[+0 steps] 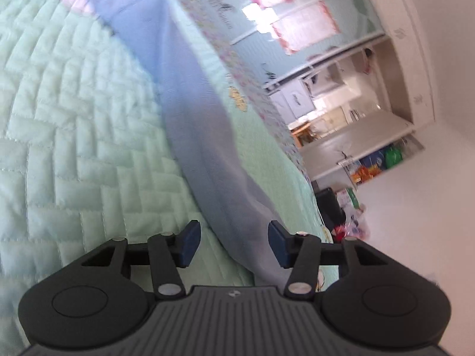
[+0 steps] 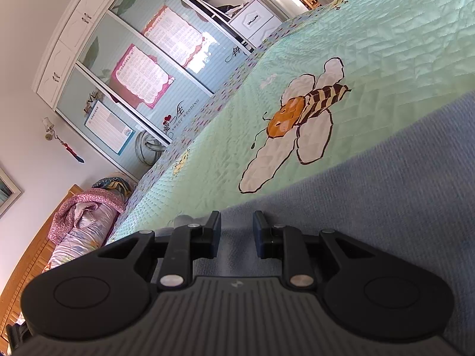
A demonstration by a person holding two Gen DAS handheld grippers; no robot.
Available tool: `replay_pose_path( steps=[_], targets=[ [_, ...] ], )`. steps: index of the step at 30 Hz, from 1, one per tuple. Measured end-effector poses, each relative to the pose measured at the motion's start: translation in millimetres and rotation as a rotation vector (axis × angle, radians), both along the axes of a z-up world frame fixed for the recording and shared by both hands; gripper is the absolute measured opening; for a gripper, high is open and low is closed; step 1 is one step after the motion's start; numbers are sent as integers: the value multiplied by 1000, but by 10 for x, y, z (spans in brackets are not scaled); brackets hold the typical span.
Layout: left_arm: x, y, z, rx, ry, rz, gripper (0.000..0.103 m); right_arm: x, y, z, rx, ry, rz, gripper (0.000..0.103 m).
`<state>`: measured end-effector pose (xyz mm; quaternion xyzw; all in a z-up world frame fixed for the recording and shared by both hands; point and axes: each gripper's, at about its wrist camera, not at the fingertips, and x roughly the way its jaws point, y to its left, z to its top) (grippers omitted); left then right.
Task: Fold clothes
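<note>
- Your left gripper [image 1: 234,244] sits at the bottom centre of the left wrist view, its 2 blue-padded fingers [image 1: 190,244] standing apart.
- A blue garment [image 1: 196,109] runs as a long band from the upper left of that frame down to the gripper, passing through the gap between the pads. The view is blurred, and no pad visibly presses on the cloth, so the jaws read as released.
- The garment lies on a pale green quilted bedspread [image 1: 74,148], which fills the left half of the frame.
- At the right of the frame you see a white wardrobe with glass doors [image 1: 297,23] and a pale floor [image 1: 415,207], all tilted.
- Your right gripper [image 2: 237,234] sits at the bottom centre of the right wrist view, its jaws set narrower than the left pair, with a clear gap between the pads.
- The same blue garment [image 2: 371,201] fills the lower right of that frame and lies under and between the fingers; the pads do not visibly pinch it.
- A bee on a white flower [image 2: 299,127] is printed on the bedspread [image 2: 400,44] just above the garment's edge.
- A bundle of pink and lilac bedding [image 2: 83,222] lies at the left edge, against a wooden headboard [image 2: 26,264].
</note>
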<state>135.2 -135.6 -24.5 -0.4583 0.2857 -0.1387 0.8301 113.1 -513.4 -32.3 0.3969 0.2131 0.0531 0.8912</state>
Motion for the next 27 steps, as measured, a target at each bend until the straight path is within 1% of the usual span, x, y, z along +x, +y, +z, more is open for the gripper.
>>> replay_pose_path(
  steps=[4, 6, 7, 8, 9, 10, 13, 16, 17, 18, 19, 21, 22, 23, 26, 27],
  targets=[
    [101, -51, 14, 7, -2, -1, 53, -4, 0, -2, 1, 0, -1, 25],
    [159, -57, 10, 1, -3, -9, 49, -8, 1, -1, 1, 0, -1, 25],
    [188, -52, 0, 0, 3, -13, 37, -12, 2, 2, 2, 0, -2, 25],
    [204, -33, -32, -6, 21, -12, 17, -12, 3, 3, 2, 0, -2, 25],
    [212, 0, -72, -18, 43, -8, 11, -13, 2, 5, 3, 1, -2, 25],
    [207, 31, -105, -40, 52, -5, 7, -12, 1, 6, 4, 1, -2, 25],
    [157, 86, -96, -65, 24, -15, 7, 17, 21, 60, -15, 29, 8, 25],
    [143, 77, -90, -69, -12, -32, 7, 55, 48, 130, -40, 65, 20, 26],
    [150, 80, -91, -82, -16, -37, 7, 65, 86, 182, -69, 73, 35, 33],
    [146, 91, -84, -96, -21, -41, 7, 67, 192, 301, -143, 73, 74, 42],
    [143, 110, -73, -103, -26, -40, 7, 62, 313, 420, -219, 64, 126, 44],
    [127, 159, -56, -125, -43, -26, 7, 32, 619, 644, -368, 16, 284, 45],
    [115, 184, -65, -138, -45, -20, 7, 40, 751, 700, -415, 18, 357, 45],
    [102, 209, -75, -150, -46, -14, 7, 82, 843, 709, -450, 40, 403, 45],
    [97, 242, -77, -162, -59, -9, 7, 346, 948, 575, -517, 167, 441, 45],
    [102, 244, -68, -156, -67, -12, 7, 470, 914, 491, -517, 201, 431, 40]
  ],
)
